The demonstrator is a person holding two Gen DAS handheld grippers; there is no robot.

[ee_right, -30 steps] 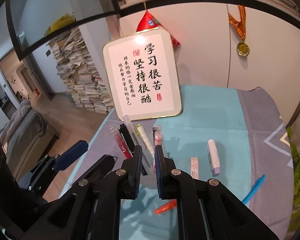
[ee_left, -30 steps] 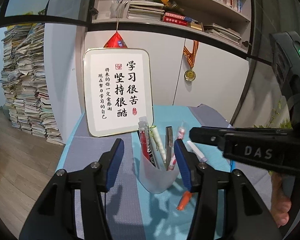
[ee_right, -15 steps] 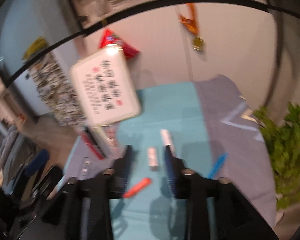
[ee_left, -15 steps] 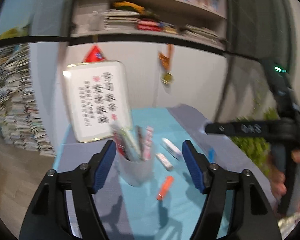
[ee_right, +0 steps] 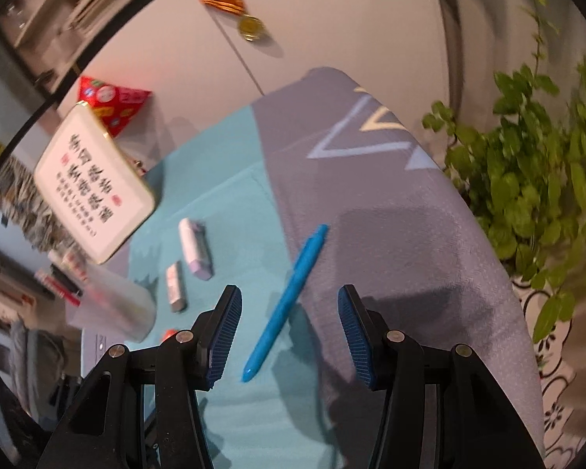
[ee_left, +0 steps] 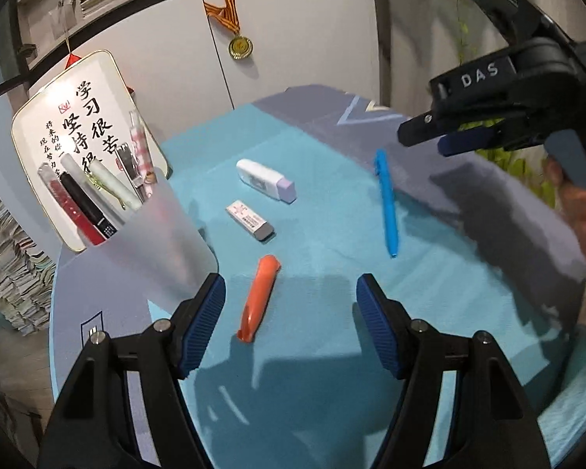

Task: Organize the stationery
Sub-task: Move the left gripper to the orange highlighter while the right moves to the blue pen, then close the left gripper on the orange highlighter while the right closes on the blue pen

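Observation:
A frosted pen cup [ee_left: 164,234] holding several pens stands at the left; it also shows blurred in the right wrist view [ee_right: 117,308]. On the cloth lie an orange marker [ee_left: 258,297], a small grey-ended eraser [ee_left: 250,221], a white and lilac correction tape [ee_left: 265,179] and a blue pen [ee_left: 386,203]. My left gripper [ee_left: 291,324] is open and empty just in front of the orange marker. My right gripper [ee_right: 289,328] is open and empty, its jaws on either side of the blue pen [ee_right: 289,301]. It also shows in the left wrist view [ee_left: 465,136].
A framed calligraphy sign [ee_left: 78,140] leans behind the cup. The table has a teal and grey cloth [ee_left: 332,351]. A green plant [ee_right: 527,179] stands past the right edge. A medal [ee_left: 240,45] hangs on the cabinet behind.
Both grippers have swung right and tilted down, away from the cup. My right gripper has opened from nearly shut and now straddles the blue pen. My left gripper now faces the orange marker.

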